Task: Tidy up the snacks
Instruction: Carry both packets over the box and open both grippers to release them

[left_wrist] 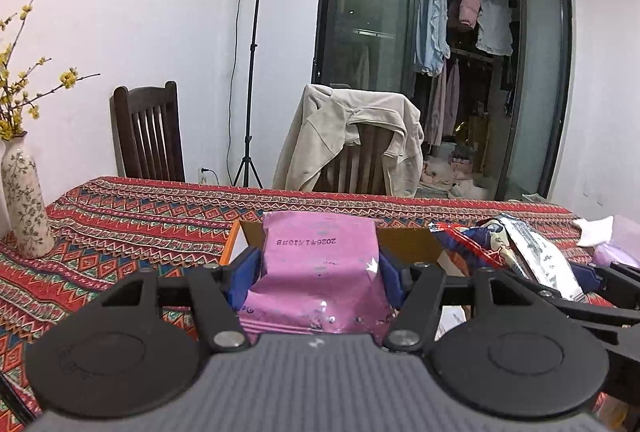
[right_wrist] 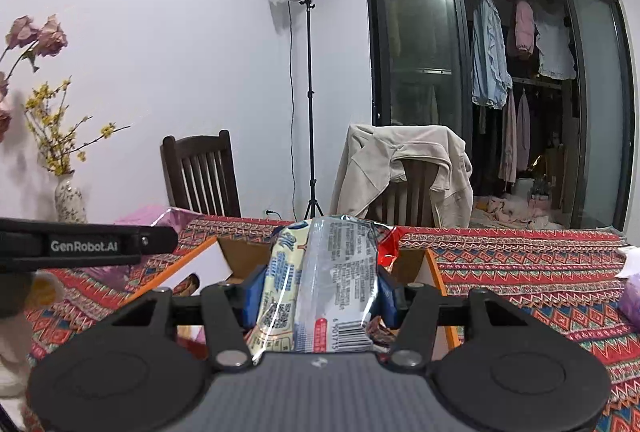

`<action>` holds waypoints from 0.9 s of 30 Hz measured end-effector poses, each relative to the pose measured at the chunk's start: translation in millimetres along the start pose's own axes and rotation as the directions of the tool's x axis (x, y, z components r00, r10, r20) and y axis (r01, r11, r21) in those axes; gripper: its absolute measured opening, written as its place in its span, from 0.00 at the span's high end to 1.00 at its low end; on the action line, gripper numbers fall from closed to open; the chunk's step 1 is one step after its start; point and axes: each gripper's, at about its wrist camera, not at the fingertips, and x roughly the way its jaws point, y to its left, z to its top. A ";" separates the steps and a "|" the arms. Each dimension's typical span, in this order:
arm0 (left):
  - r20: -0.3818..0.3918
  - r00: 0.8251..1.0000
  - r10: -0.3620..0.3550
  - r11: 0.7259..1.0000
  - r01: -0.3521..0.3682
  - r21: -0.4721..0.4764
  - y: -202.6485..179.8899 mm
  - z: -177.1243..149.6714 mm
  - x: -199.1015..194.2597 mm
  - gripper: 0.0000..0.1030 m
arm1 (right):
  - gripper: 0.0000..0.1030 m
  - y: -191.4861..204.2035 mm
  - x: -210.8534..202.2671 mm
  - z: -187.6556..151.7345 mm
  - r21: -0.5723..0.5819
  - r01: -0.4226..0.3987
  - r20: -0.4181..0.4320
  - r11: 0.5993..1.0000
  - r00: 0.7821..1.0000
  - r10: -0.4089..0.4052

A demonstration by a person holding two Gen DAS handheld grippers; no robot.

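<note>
Mid-task: left tongs (left_wrist: 320, 268) pinch a pink snack pouch (left_wrist: 320, 272), right tongs (right_wrist: 318, 288) pinch a clear-wrapped biscuit pack (right_wrist: 320, 280), both above the cardboard box (right_wrist: 236, 256); neither deposited yet.

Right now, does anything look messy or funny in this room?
Yes. A beige jacket is slung crookedly over a chair back, one side drooping lower. The pink snack bag in the left gripper looks crumpled, its printed date upside down. Nothing looks spilled.
</note>
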 end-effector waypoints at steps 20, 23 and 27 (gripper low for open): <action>-0.058 0.997 0.049 0.998 -0.052 -0.046 19.5 -9.4 88.0 0.38 | 0.48 -20.2 83.3 -7.5 0.044 0.036 -0.047 0.998 0.998 -0.034; -0.064 0.997 0.052 0.998 -0.055 -0.040 21.6 -14.3 92.7 0.38 | 0.48 -23.0 87.8 -11.9 0.035 0.046 -0.060 0.998 0.997 -0.044; -0.073 0.996 0.050 0.998 -0.053 -0.037 23.0 -19.1 97.1 0.38 | 0.48 -26.6 91.9 -14.8 0.039 0.050 -0.079 0.998 0.996 -0.047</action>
